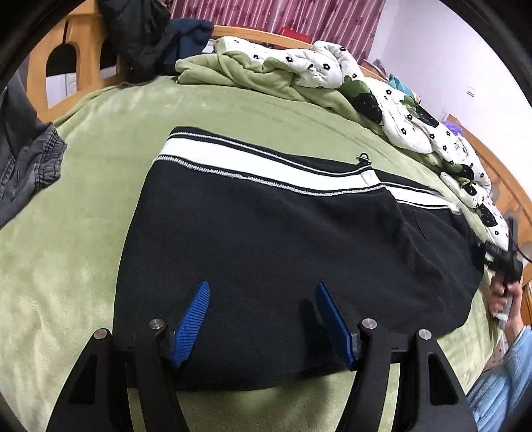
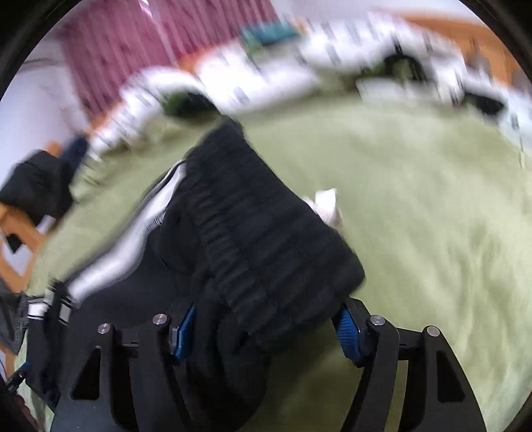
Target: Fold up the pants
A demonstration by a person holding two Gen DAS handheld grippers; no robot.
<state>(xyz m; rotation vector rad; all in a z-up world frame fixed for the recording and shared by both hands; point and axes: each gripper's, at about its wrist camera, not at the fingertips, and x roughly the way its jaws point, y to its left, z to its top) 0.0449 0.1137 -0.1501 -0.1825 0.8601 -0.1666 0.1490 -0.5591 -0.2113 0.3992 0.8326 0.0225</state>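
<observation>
Pants (image 1: 266,239): black with a white side stripe (image 1: 252,162), lying flat on the green blanket (image 1: 66,266) of the bed, folded lengthwise, stripe along the far edge. A small metal ring (image 1: 363,156) sits at the stripe near the middle.

Left gripper (image 1: 262,319): over the near edge of the pants, blue pads (image 1: 193,319) spread well apart. Black cloth shows between them, but neither pad presses on it; nothing held.

Right gripper (image 2: 266,329): view heavily motion-blurred. Ribbed waistband (image 2: 266,232) of the pants bunches up between the fingers, covering most of both blue pads (image 2: 347,329). Jaws stand wide; cannot tell whether the pads bear on the cloth. In the left view this gripper is at the far right end of the pants, held by a hand (image 1: 502,299) with a light blue sleeve (image 1: 502,382).

Surroundings: grey garment (image 1: 30,172) at the left edge of the blanket; rumpled white quilt (image 1: 399,109) with black flowers along the far side; wooden bed frame (image 1: 76,50); pink curtain (image 1: 299,16) behind.
</observation>
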